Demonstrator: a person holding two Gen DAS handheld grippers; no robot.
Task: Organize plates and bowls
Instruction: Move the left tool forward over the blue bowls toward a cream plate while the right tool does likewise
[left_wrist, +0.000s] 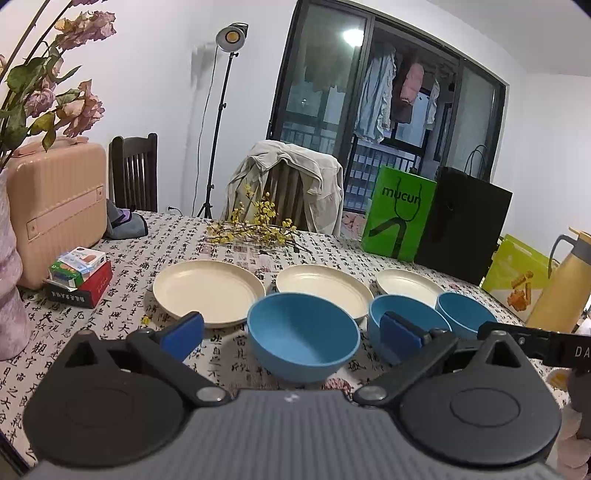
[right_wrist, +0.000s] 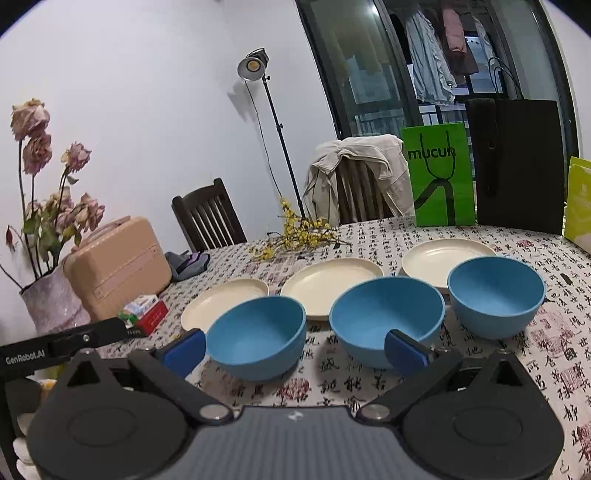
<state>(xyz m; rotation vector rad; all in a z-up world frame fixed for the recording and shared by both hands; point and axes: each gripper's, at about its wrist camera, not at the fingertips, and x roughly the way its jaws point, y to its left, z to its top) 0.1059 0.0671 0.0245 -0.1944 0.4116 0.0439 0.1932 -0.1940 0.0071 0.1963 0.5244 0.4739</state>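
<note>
Three cream plates stand in a row on the table: left, middle and right. In front of them stand three blue bowls: left, middle and right. My left gripper is open and empty, just short of the left bowl. In the right wrist view the bowls show as left, middle and right, with the plates behind. My right gripper is open and empty, in front of the left and middle bowls.
A pink case, small boxes and a vase of dried flowers stand at the left. Yellow flower sprigs lie behind the plates. A green bag, a black bag and a yellow flask stand at the right.
</note>
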